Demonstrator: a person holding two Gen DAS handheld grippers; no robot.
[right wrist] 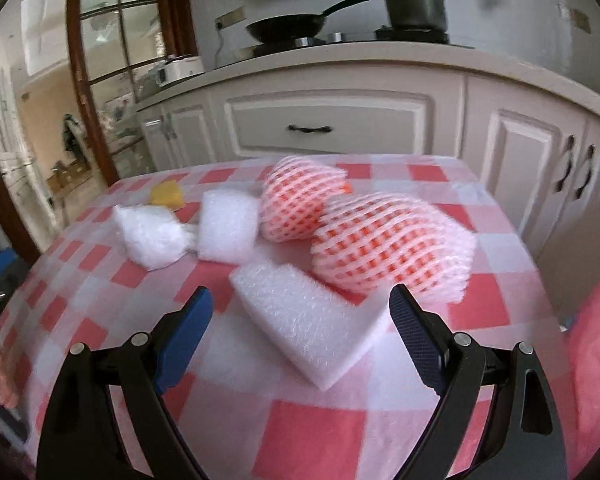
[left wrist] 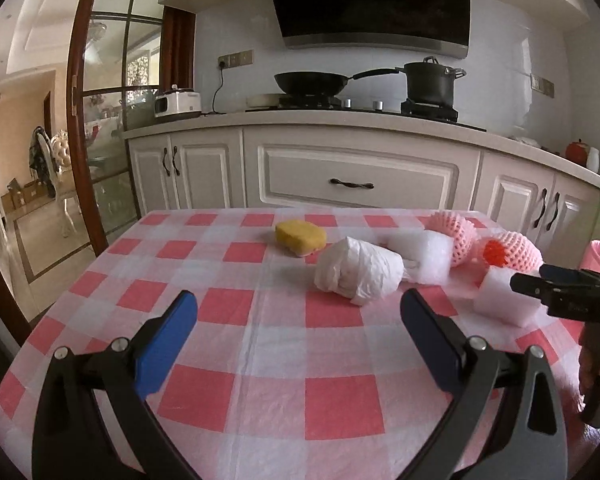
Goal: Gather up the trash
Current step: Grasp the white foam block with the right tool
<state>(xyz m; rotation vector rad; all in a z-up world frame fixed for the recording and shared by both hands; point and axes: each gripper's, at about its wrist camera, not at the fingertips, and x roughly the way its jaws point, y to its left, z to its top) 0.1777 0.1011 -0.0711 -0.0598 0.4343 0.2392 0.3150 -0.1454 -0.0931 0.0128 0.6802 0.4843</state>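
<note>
foam block (right wrist: 312,320) between spread right tongs (right wrist: 300,300), untouched

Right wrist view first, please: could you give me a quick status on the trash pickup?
Both grippers open, empty. White foam block ahead of right fingers, untouched. Foam nets close behind it.

Soft daylight, fisheye bending at edges, right wrist view motion-blurred, left wrist view sharp
</note>
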